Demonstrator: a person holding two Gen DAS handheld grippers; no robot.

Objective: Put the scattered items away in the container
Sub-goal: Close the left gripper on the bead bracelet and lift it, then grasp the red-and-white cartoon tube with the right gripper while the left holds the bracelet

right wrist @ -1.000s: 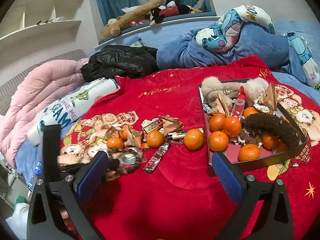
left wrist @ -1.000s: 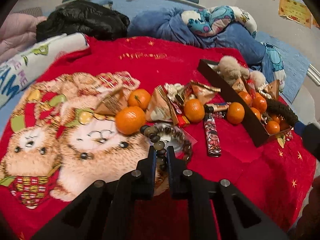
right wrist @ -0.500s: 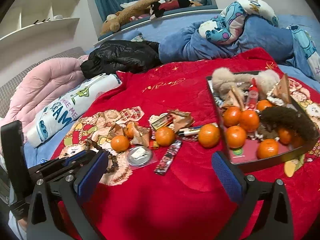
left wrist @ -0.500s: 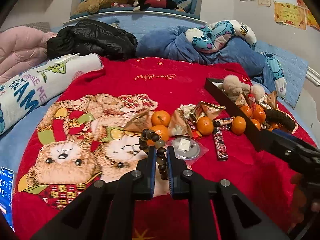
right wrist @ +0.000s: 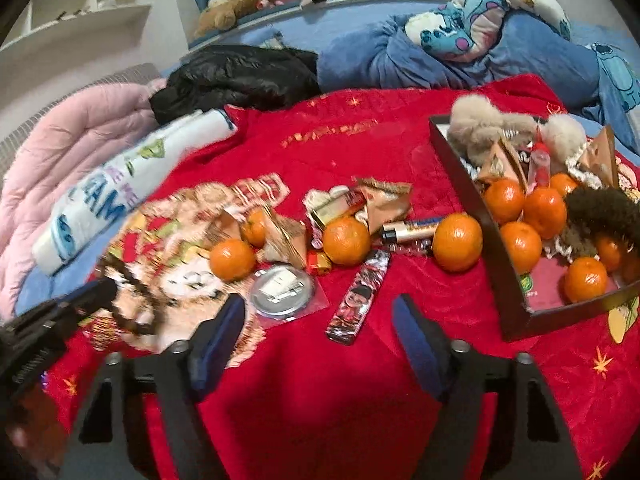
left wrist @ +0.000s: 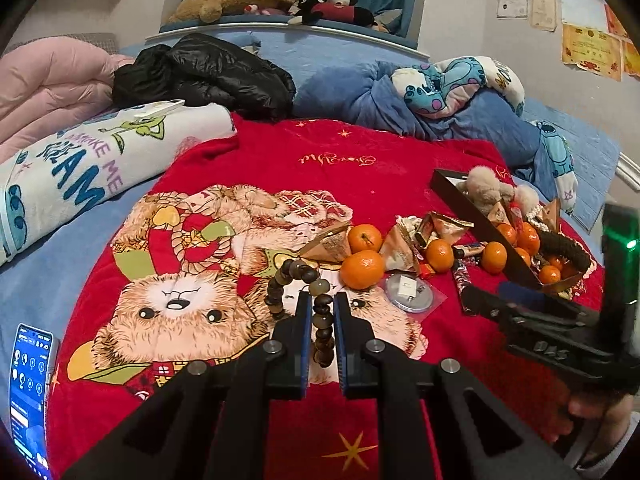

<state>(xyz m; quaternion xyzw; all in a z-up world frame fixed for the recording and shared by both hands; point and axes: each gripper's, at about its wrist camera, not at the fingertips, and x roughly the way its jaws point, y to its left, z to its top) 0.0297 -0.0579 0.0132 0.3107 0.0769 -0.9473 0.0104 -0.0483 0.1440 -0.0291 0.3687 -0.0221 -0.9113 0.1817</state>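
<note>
Left wrist view: the left gripper (left wrist: 322, 312) is pressed together on a string of dark beads (left wrist: 298, 280), whose loop hangs free above the red bear blanket (left wrist: 328, 152). Just beyond the beads lie two loose tangerines (left wrist: 362, 268), a round clear-lidded tin (left wrist: 409, 287) and snack wrappers (left wrist: 404, 244). Far right sits the dark tray (left wrist: 464, 204), already holding tangerines and a fluffy toy. The right gripper (left wrist: 520, 300) reaches in from the right edge, a hand (left wrist: 588, 412) beneath it. A lit phone (left wrist: 30, 392) lies near left.

Right wrist view: the right gripper (right wrist: 320, 332) has just been closing but its blue pads stand spread with nothing between them, above bare blanket. Beyond them lie a patterned lighter (right wrist: 358, 298), the tin (right wrist: 282, 290) and loose tangerines (right wrist: 457, 242). The tray (right wrist: 472, 200) is at right. The left gripper (right wrist: 80, 300), blurred, carries the beads (right wrist: 132, 304) at near left.
</note>
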